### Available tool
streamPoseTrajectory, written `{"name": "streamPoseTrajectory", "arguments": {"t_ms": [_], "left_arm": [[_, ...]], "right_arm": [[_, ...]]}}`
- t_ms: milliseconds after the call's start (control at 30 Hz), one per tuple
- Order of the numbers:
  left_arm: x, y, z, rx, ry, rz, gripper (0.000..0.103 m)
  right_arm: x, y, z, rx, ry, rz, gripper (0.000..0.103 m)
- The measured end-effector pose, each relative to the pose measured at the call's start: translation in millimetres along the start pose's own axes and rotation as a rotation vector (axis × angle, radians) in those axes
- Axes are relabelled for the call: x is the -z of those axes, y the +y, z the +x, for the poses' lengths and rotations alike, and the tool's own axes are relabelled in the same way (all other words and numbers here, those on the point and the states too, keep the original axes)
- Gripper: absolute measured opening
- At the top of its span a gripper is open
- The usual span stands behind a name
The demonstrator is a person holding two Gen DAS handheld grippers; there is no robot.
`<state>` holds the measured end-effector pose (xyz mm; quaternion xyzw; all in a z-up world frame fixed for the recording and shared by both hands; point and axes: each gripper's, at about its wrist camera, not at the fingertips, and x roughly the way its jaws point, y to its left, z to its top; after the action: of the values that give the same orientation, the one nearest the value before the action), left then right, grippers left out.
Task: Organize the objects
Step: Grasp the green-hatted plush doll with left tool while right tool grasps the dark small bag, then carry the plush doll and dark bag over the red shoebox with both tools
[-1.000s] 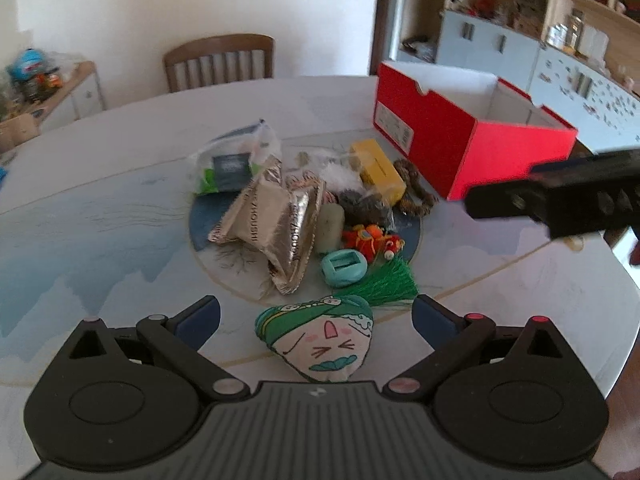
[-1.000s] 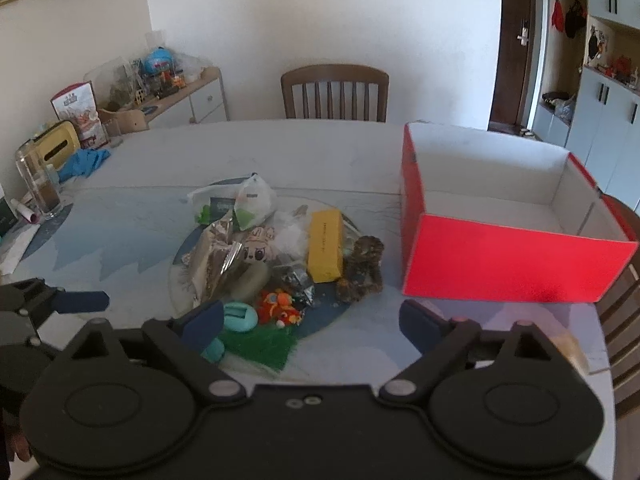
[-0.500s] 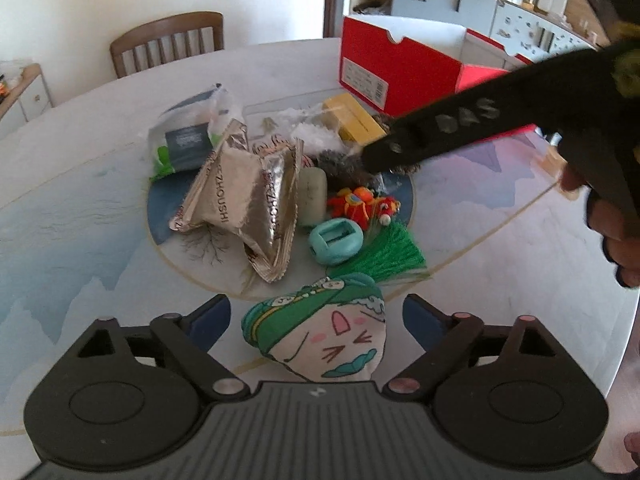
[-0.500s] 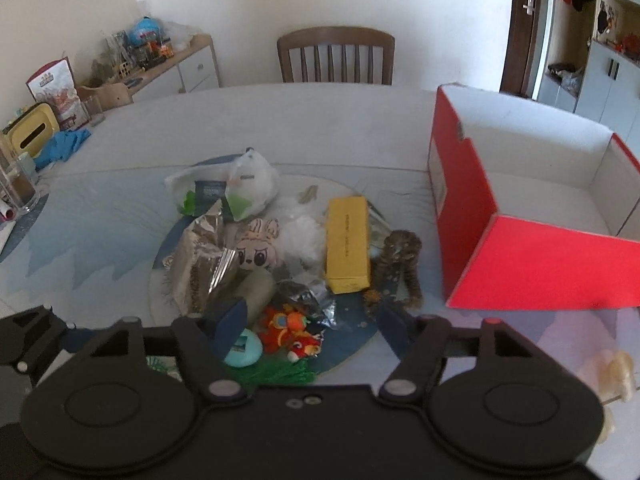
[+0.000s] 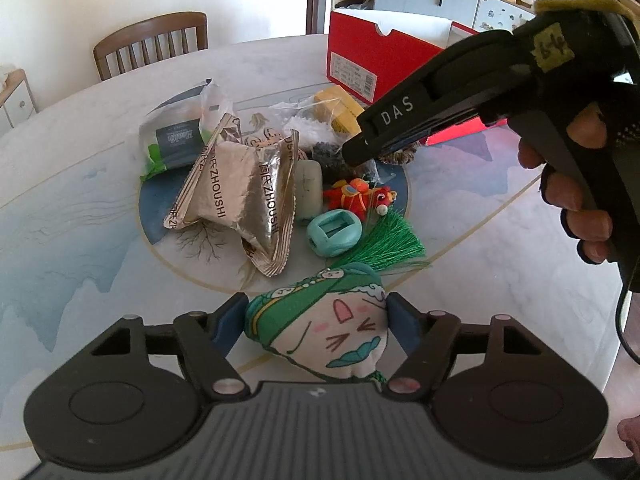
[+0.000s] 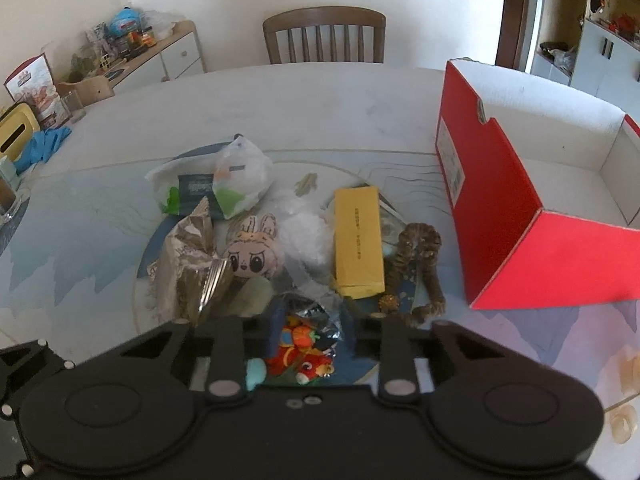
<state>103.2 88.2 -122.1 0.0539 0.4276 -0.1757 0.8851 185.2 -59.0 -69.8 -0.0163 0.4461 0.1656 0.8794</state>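
Note:
A pile of small objects lies mid-table: silver snack bags [image 5: 240, 192], a yellow box [image 6: 357, 246], a red toy [image 5: 358, 196], a teal holder [image 5: 334, 232], a green tassel [image 5: 384, 242], a bunny plush [image 6: 252, 258], a brown tiger toy [image 6: 420, 256]. My left gripper [image 5: 316, 320] has its fingers against both sides of a green-and-white plush [image 5: 324, 328]. My right gripper [image 6: 310, 320] is open, low over the pile, its fingers either side of a dark crinkly wrapper [image 6: 316, 312] above the red toy [image 6: 300, 354]. The red shoebox [image 6: 520, 216] stands open at right.
A wooden chair [image 6: 324, 36] stands at the table's far side. A sideboard [image 6: 132, 60] with clutter is far left, with a yellow container [image 6: 14, 132] and blue cloth [image 6: 42, 148] on the table's left edge. The right gripper's body [image 5: 500, 88] crosses the left wrist view.
My left gripper closed in onto the green-and-white plush. My right gripper moved forward and down over the pile, and its fingers narrowed somewhat.

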Motion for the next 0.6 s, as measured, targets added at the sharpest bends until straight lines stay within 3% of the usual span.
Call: {"name": "streamPoseTrajectory", "arguments": {"t_ms": [233, 600], "left_arm": [[-2.7, 6.1, -0.9, 0.020, 0.005, -0.007, 0.068], [-25.0, 13.8, -22.8, 0.029, -0.053, 0.022, 0.067]], "right_arm": [[-1.0, 2.1, -3.5, 0.003, -0.021, 0.004, 0.007], [-4.8, 2.2, -38.0, -0.032, -0.065, 0.021, 0.006]]}}
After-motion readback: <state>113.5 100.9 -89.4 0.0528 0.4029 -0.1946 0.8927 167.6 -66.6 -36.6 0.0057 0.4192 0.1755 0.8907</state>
